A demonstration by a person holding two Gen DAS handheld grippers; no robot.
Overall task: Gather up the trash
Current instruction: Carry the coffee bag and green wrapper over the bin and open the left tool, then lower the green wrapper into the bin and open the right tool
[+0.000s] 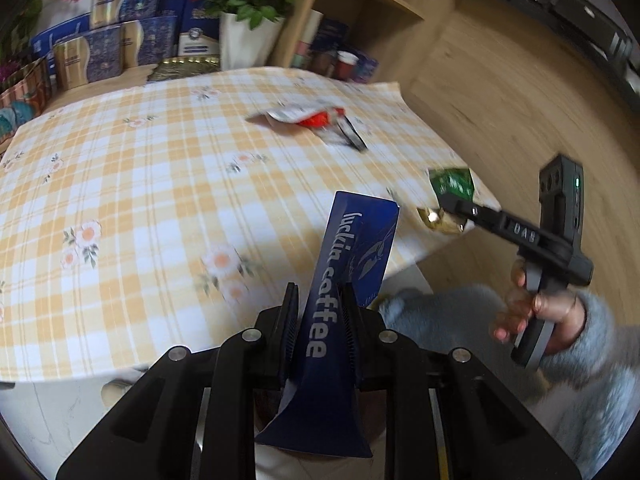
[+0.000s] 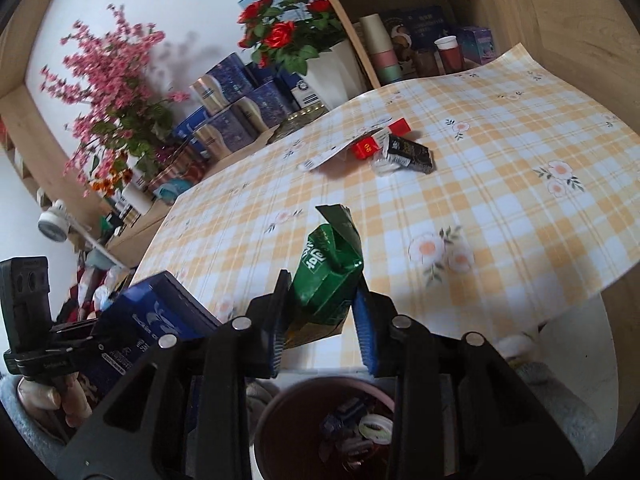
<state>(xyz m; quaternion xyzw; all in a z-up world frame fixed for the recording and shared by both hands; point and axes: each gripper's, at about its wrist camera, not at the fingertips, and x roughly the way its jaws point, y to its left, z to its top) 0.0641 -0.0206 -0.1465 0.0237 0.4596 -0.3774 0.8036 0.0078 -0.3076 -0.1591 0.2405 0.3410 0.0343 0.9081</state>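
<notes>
Left claw (image 1: 318,312) clamped on blue coffee sleeve (image 1: 352,248), raised over worktop (image 1: 132,200) near edge. Right claw (image 2: 322,300) pinching green wrapper (image 2: 328,268). Trash bin (image 2: 272,420), part full, directly beneath right claw at 6 o'clock. Remaining litter mid-worktop: red-white packet (image 2: 366,146) touching black box (image 2: 412,154), at 12 o'clock, path unobstructed. Farthest: blue-gold boxes (image 2: 236,100), rose pot (image 2: 288,36), pink blossoms (image 2: 108,92), shelf cups (image 2: 382,50).
</notes>
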